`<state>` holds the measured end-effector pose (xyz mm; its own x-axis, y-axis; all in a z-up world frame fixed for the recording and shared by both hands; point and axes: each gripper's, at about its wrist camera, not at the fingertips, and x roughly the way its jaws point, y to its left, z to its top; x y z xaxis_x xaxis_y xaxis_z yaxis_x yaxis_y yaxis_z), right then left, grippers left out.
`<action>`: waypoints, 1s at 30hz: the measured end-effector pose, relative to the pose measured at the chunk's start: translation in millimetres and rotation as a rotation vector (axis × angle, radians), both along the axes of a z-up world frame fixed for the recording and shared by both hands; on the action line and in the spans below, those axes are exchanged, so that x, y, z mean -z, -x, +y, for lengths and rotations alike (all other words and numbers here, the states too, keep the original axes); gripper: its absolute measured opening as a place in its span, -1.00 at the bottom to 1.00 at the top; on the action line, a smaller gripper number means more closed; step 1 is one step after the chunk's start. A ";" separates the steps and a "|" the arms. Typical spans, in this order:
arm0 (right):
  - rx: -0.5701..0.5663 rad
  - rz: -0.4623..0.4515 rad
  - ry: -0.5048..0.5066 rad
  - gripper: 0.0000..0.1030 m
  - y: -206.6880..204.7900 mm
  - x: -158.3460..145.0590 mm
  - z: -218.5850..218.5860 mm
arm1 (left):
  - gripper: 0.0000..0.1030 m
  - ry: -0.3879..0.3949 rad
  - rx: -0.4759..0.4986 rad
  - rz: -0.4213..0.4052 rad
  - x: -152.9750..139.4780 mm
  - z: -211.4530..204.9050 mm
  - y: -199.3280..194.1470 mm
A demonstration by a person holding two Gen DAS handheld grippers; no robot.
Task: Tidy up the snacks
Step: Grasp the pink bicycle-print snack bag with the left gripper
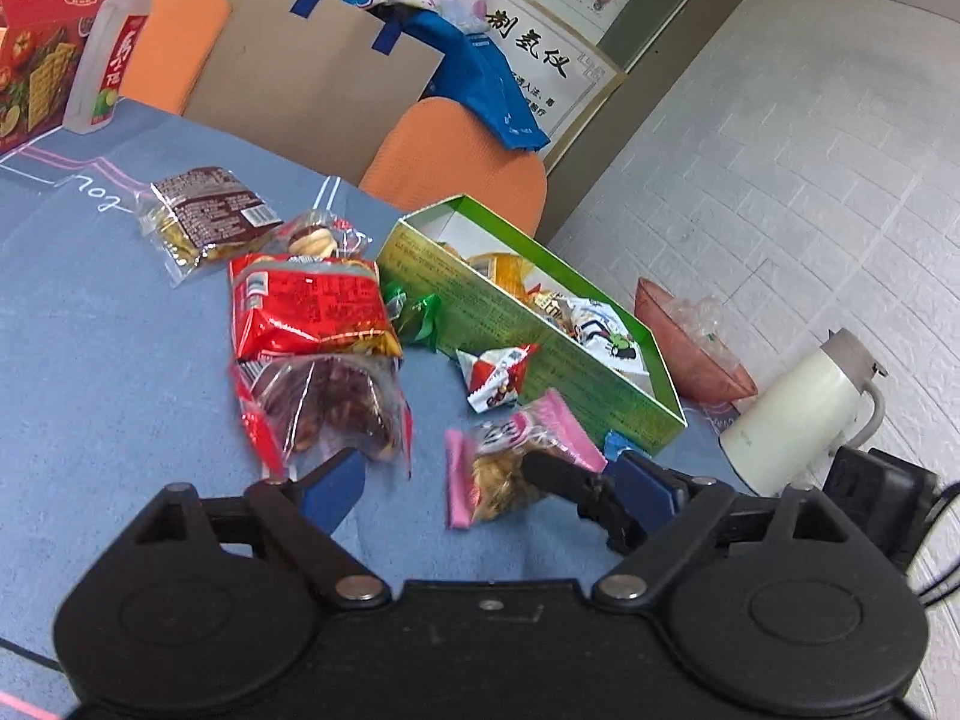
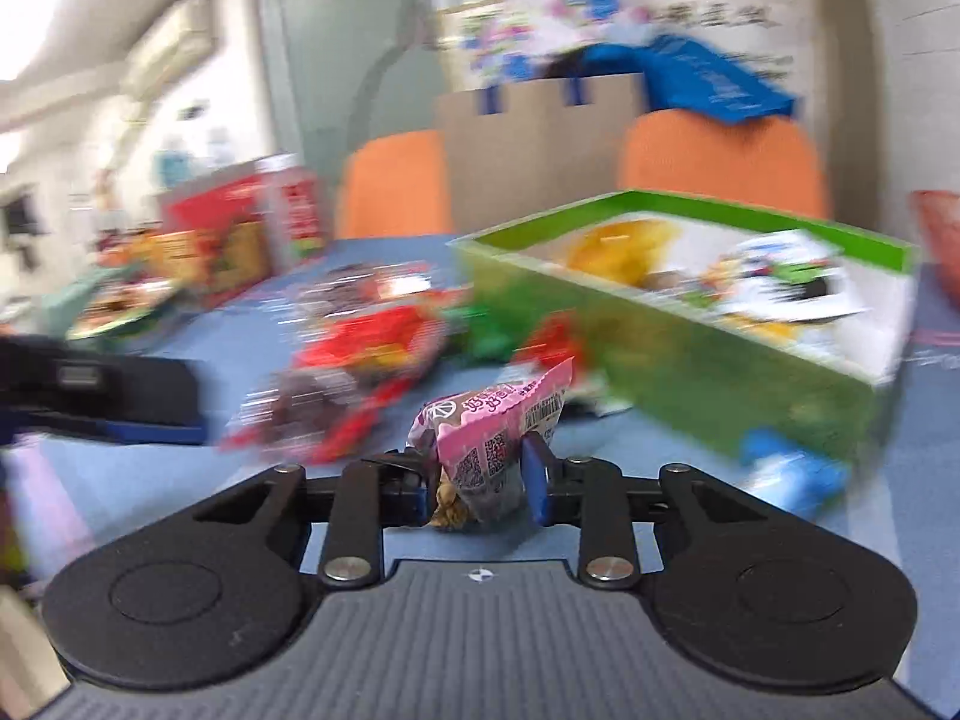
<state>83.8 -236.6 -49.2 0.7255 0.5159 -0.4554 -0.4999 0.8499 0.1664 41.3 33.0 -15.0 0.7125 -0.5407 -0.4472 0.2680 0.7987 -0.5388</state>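
Note:
A green open box (image 1: pixel 540 324) with several snack packets inside stands on the blue table; it also shows in the right wrist view (image 2: pixel 678 360). My right gripper (image 2: pixel 480 480) is shut on a pink snack packet (image 2: pixel 498 438), held just above the table in front of the box; the same packet (image 1: pixel 510 462) and the right gripper's fingers (image 1: pixel 576 486) show in the left wrist view. My left gripper (image 1: pixel 498 480) is open and empty, low over the table. Loose packets lie left of the box: a red bag (image 1: pixel 312 306), a clear bag of dates (image 1: pixel 336 408), a brown-labelled pack (image 1: pixel 204 216).
A small red-white packet (image 1: pixel 495 372) and a green candy (image 1: pixel 414 312) lie against the box. A bottle (image 1: pixel 108 54) and red carton (image 1: pixel 36 54) stand at far left. A white kettle (image 1: pixel 804 420) and pink bowl (image 1: pixel 690 336) sit beyond the box. Orange chairs (image 1: pixel 462 156) stand behind the table.

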 end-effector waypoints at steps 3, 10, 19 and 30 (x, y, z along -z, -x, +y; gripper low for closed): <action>-0.100 0.007 -0.007 0.05 19.7 0.5 10.7 | 1.00 0.007 0.022 0.011 5.8 -3.1 -0.2; -0.078 0.004 0.026 0.93 42.6 6.2 12.8 | 1.00 0.019 0.070 0.048 18.4 -12.5 -11.2; -0.072 0.070 -0.038 0.94 31.7 12.1 19.2 | 1.00 -0.009 0.096 0.060 24.5 -23.8 -30.9; -0.050 0.082 -0.045 0.92 26.0 16.0 25.7 | 1.00 -0.005 0.123 0.077 33.8 -28.0 -33.5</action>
<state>57.9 -211.0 -65.2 0.6597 0.5718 -0.4877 -0.5249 0.8150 0.2455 74.8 5.0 -48.8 0.6045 -0.6196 -0.5007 0.3226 0.7651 -0.5573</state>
